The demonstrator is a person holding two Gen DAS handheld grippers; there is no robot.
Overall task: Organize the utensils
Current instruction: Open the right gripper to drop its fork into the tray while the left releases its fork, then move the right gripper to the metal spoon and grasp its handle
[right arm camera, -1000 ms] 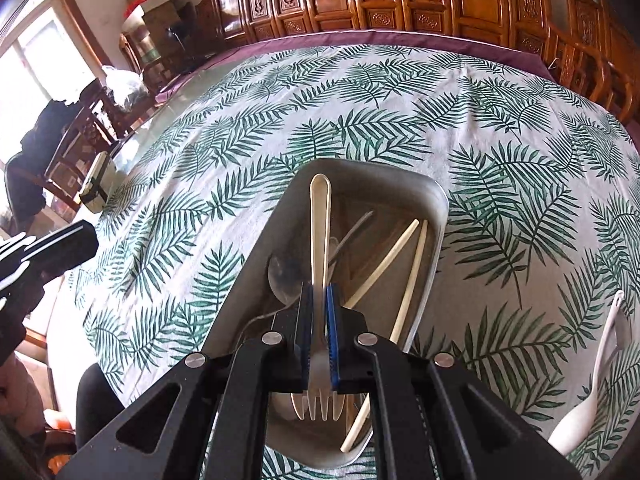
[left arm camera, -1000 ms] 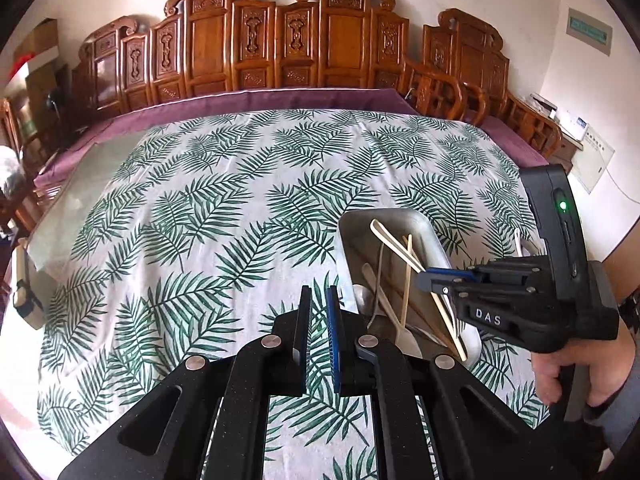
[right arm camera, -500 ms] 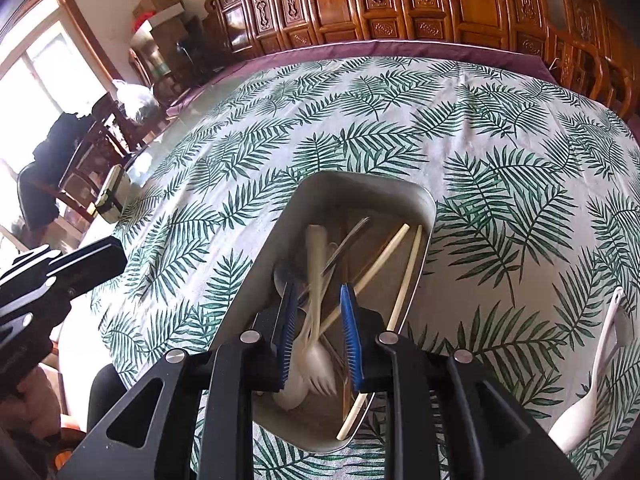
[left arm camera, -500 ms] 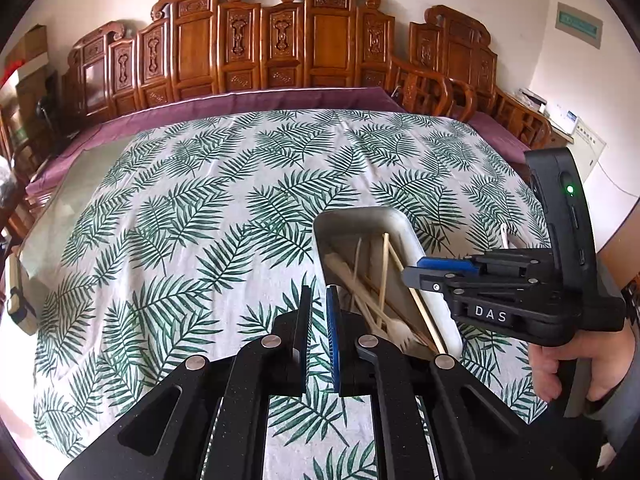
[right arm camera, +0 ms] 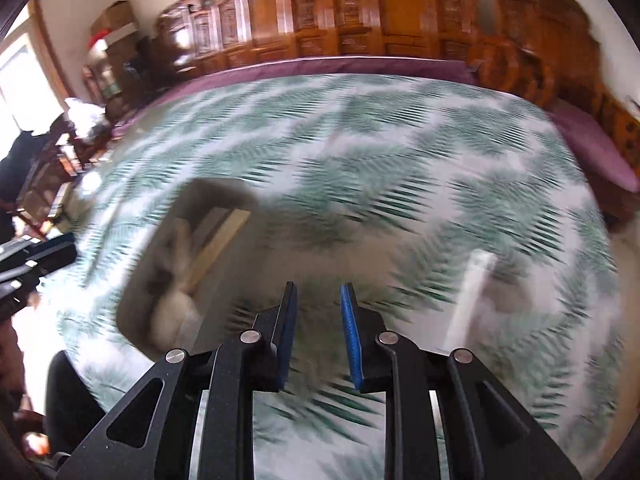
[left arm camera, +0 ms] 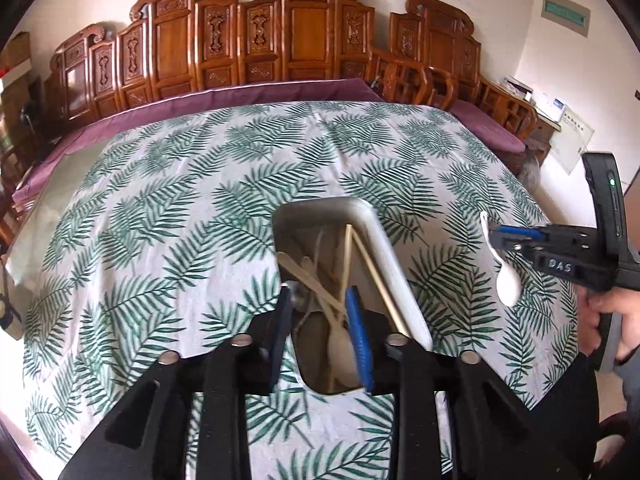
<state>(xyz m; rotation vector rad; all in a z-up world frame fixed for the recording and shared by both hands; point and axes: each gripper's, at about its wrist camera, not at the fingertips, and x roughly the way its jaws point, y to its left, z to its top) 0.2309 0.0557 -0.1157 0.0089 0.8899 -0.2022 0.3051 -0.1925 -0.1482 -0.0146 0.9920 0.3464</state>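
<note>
The fork that the right gripper (right arm camera: 316, 312) was pinching a second ago now lies in the metal tray (left arm camera: 394, 264) with the chopsticks (left arm camera: 372, 268) and the other pale utensils, so that piece is sorted. Its jaws have just been opening and now stand partly apart with nothing between them. It has swung off the tray toward the white spoon (left arm camera: 505, 276), which lies alone on the leaf-print tabletop (left arm camera: 160, 208) to the right of the tray, well clear of its rim; in the left wrist view the blue tips sit just above the spoon's handle, though whether they touch it I cannot tell. The right wrist view is smeared by the swing, with the tray sliding off to its left. Meanwhile the left gripper (left arm camera: 320, 320) has drifted over the near end of the tray, and its jaws have just been opening to a moderate gap; utensils show through that gap, but the pads press on nothing. The spoon looks like the last stray piece, so the job seems nearly done once it joins the rest.
</note>
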